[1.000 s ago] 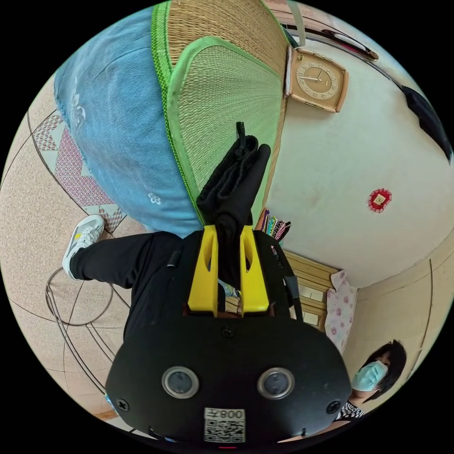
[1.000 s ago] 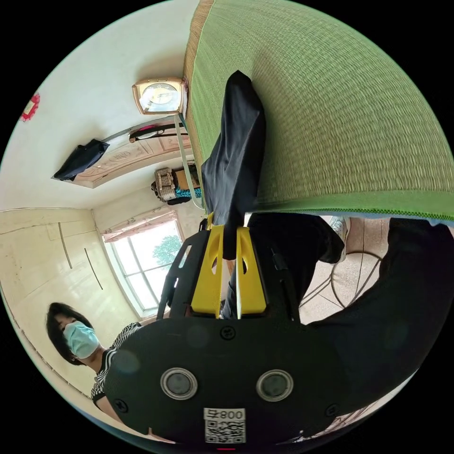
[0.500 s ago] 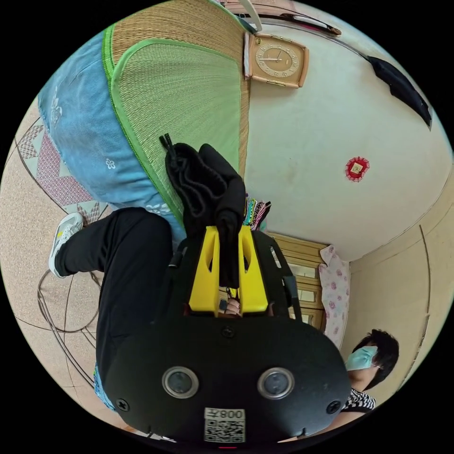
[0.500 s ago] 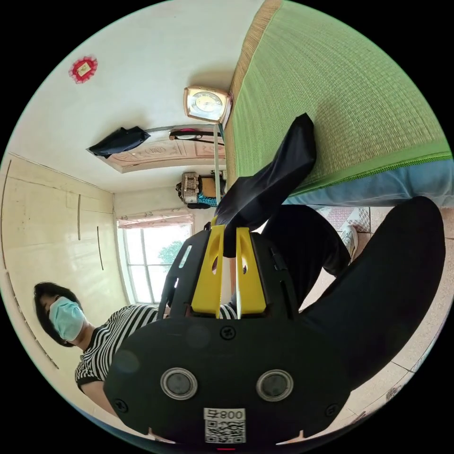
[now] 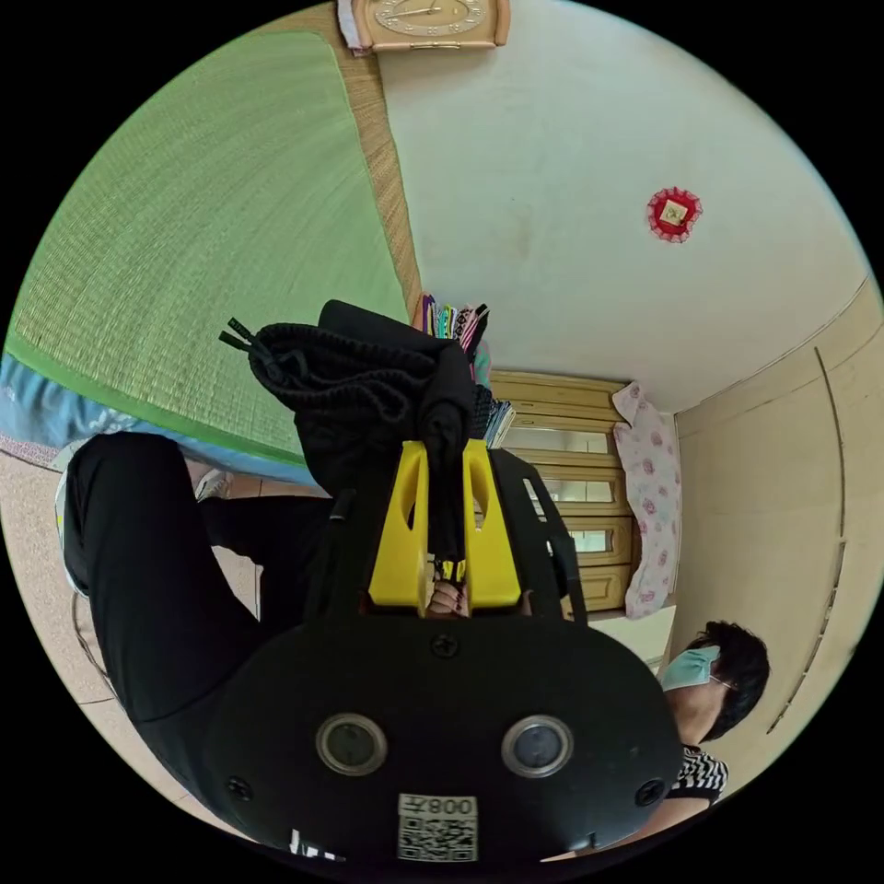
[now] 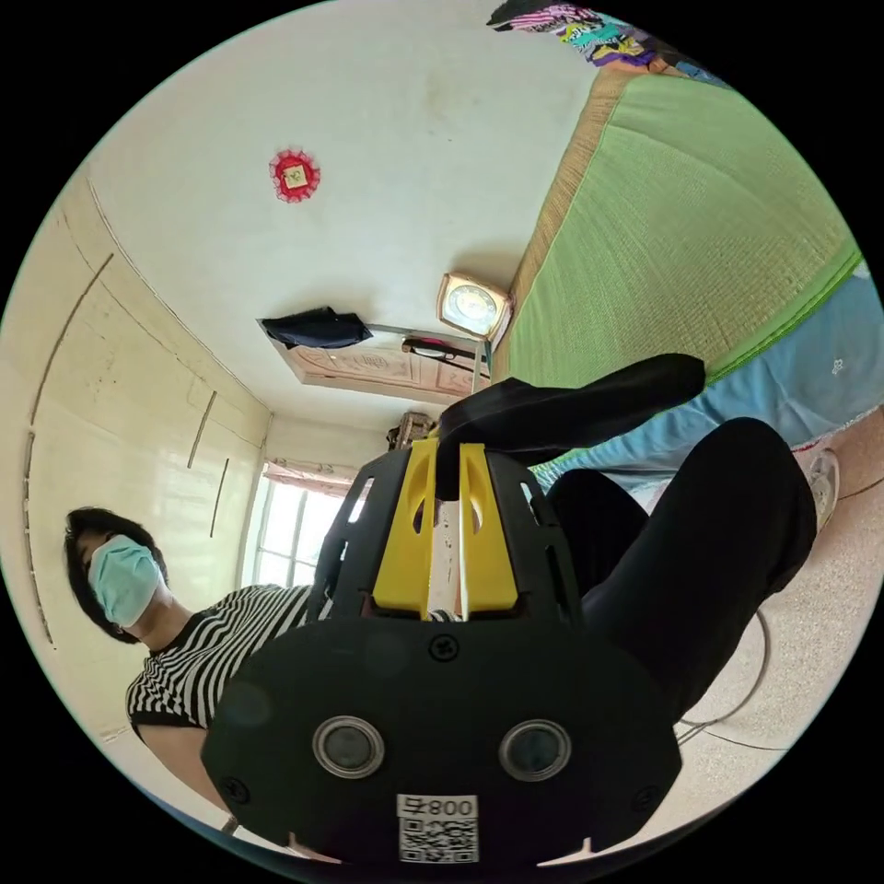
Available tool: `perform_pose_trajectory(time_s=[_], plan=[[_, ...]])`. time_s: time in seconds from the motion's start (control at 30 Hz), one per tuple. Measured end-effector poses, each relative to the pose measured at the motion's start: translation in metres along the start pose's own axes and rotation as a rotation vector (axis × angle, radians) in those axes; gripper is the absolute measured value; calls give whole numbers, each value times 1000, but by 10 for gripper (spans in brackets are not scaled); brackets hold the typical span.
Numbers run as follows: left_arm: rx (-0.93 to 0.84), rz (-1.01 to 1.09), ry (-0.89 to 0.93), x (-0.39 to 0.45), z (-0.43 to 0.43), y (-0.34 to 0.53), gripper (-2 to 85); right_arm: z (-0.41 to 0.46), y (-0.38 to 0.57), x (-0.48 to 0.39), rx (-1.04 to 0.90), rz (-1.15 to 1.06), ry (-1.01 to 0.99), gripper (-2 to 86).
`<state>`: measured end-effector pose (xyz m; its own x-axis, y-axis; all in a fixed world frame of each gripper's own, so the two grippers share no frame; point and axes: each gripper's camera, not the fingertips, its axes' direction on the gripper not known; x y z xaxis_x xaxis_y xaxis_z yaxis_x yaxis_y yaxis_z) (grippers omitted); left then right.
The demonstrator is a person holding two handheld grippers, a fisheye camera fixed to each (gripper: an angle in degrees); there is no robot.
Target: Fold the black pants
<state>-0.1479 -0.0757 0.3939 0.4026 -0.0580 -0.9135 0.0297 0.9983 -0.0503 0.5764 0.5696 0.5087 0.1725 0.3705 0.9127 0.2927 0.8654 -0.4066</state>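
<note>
On my left hand-held gripper (image 5: 445, 451), the two yellow jaws are clenched on the black fabric pants (image 5: 368, 387). The gathered waistband, with its knitted ribbing and a short drawstring end, bunches just past the jaw tips and leans off to one side of them, while a strip of the cloth runs down between the jaws toward the black housing. Beyond the bunch I see the green woven straw mat (image 5: 203, 249) of the bed, with a blue bedsheet (image 5: 37, 414) along its edge.

My right hand-held gripper (image 6: 447, 453) is also clamped on the black pants, here a smoother fold of them (image 6: 571, 410): the cloth is pinched at the jaw tips and stretches away sideways from them as a long flat tongue, held in the air in front of the mat's edge. Past both sets of jaws the pants are off the bed, carried only by the two grips.

Beside each housing I see the person's leg in black trousers (image 6: 700, 571).
</note>
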Motion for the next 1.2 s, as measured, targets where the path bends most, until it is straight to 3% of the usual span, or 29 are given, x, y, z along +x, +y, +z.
perform_pose_trajectory(time_s=[0.3,0.57,0.73,0.9,0.97,1.03,1.1,1.2], plan=[[-265,204,52,112,250,-58,66,-126,-1,-59,249,-206,39,22],[-492,572,319,314,547,-104,67,-285,-47,-228,552,-573,189,21],[-589,691,350,391,697,-105,68,-345,-41,-286,700,-649,377,20],[-719,666,214,376,831,-104,68,-380,-25,-216,745,-425,399,22],[-800,595,34,339,891,-107,68,-384,-16,-139,729,-207,372,23],[-855,528,-34,312,923,-106,67,-379,-7,-81,716,-33,361,23],[-866,471,65,299,943,-105,67,-370,1,-38,664,61,257,25],[-875,493,60,303,971,-99,67,-359,20,-15,716,80,118,26]])
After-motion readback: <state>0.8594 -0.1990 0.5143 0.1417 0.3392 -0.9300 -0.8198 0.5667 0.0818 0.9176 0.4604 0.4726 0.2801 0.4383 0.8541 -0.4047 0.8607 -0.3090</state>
